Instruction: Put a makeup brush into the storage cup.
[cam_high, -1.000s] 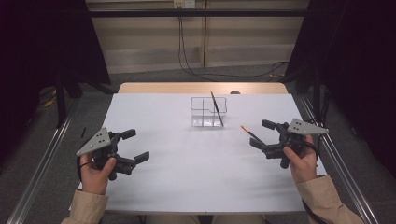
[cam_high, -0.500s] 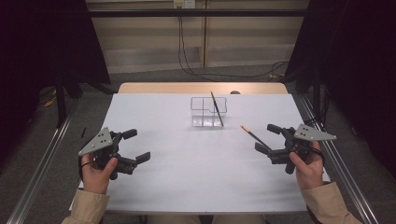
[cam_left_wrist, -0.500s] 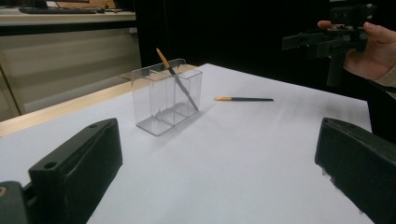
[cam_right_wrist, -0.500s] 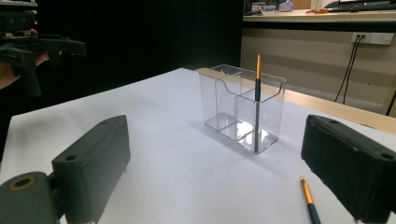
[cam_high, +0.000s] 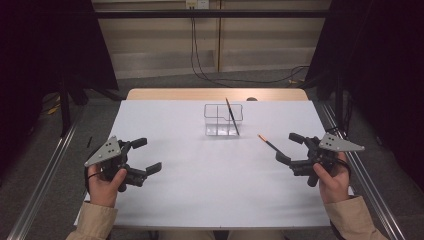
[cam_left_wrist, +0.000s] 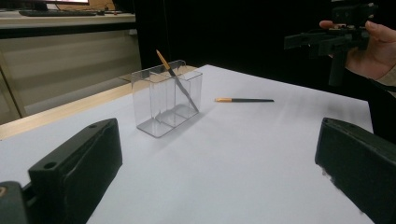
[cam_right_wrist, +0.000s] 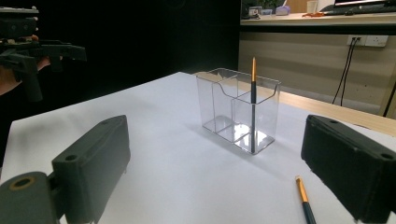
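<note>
Two pencils, one clear holder, two grippers with their jaws apart and holding nothing, on a white counter.

One pencil (cam_high: 232, 116) stands tilted in the right compartment of the clear holder (cam_high: 223, 120), far centre of the counter (cam_high: 210, 195). The other pencil (cam_high: 268, 143) lies flat on the counter right of the holder, orange end pointing far-left, just beside the right gripper (cam_high: 290, 148) and to its far left, not touching. The left gripper (cam_high: 146, 155) hovers at the near left, well apart from both pencils. Around the counter are grey floor, metal rails, dark curtains and a pale far wall with cables.
</note>
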